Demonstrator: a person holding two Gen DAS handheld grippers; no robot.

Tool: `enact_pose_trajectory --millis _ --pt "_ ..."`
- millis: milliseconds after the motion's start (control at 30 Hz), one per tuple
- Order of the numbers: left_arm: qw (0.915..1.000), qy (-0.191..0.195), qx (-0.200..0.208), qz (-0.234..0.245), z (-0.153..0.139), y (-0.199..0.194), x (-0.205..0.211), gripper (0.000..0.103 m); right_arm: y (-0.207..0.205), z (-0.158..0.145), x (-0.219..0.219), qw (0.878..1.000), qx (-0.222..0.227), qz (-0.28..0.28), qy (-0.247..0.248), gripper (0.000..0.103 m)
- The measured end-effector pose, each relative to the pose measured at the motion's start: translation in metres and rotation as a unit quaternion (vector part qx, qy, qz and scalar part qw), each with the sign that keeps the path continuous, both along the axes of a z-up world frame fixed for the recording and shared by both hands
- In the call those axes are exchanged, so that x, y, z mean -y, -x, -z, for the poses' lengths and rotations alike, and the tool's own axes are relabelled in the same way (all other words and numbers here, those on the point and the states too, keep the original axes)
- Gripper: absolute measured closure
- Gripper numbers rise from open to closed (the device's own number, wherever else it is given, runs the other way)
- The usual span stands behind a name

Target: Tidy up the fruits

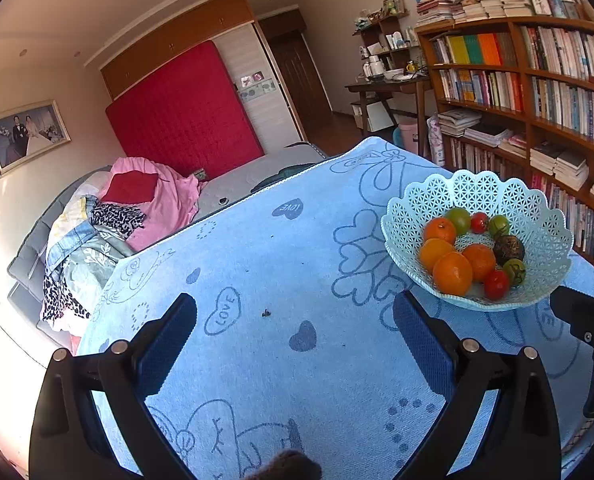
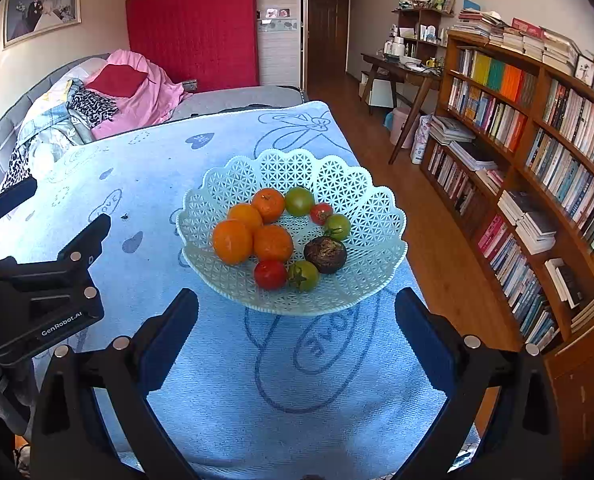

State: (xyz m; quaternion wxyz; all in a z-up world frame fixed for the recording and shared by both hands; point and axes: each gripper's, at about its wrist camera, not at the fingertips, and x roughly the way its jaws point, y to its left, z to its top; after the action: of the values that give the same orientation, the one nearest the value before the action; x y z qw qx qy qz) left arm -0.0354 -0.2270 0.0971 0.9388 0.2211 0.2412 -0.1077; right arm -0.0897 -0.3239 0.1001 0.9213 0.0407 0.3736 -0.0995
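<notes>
The right gripper is cut off by the left wrist view's right edge, its jaws unseen there.

A table carries everything here, and it is wholly covered by a light blue towel-like cloth printed with darker blue hearts, bows and the word "LOVE". The cloth hangs over the far edge and the right-hand edge, so the tabletop itself cannot be seen. Directly on the cloth stands a pale mint lattice fruit basket with a scalloped rim, set toward the right side of the table and holding fruit. Left of it, well apart, a small dark speck lies on the bare cloth.
</notes>
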Motion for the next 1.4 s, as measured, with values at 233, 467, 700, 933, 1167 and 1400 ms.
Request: enact_pose_trajectory --millis 233,467,700,933,1167,1400 --pt "1.0000 -0.006 -0.003 0.000 0.003 -0.001 0.002 0.005 -0.002 0.002 -0.005 1.000 -0.005 -0.003 0.023 0.003" --pt "0.9998 -0.020 -0.003 -0.002 0.008 -0.001 0.006 0.005 -0.001 0.001 -0.007 1.000 -0.004 -0.006 0.026 0.003" --pt "0.9997 -0.024 -0.005 -0.002 0.010 -0.003 0.007 0.005 -0.001 0.001 -0.006 1.000 -0.005 -0.007 0.026 0.003" --pt "0.9995 -0.031 -0.005 -0.002 0.013 -0.004 0.010 0.005 -0.001 0.003 -0.006 1.000 -0.008 -0.008 0.027 0.003" --pt "0.9994 -0.035 -0.007 -0.002 0.015 -0.004 0.011 0.005 -0.001 0.004 -0.006 1.000 -0.009 -0.009 0.028 0.003" --pt "0.9992 -0.041 -0.006 0.000 0.017 -0.002 0.013 0.005 -0.001 0.003 -0.007 1.000 -0.008 -0.009 0.028 0.003"
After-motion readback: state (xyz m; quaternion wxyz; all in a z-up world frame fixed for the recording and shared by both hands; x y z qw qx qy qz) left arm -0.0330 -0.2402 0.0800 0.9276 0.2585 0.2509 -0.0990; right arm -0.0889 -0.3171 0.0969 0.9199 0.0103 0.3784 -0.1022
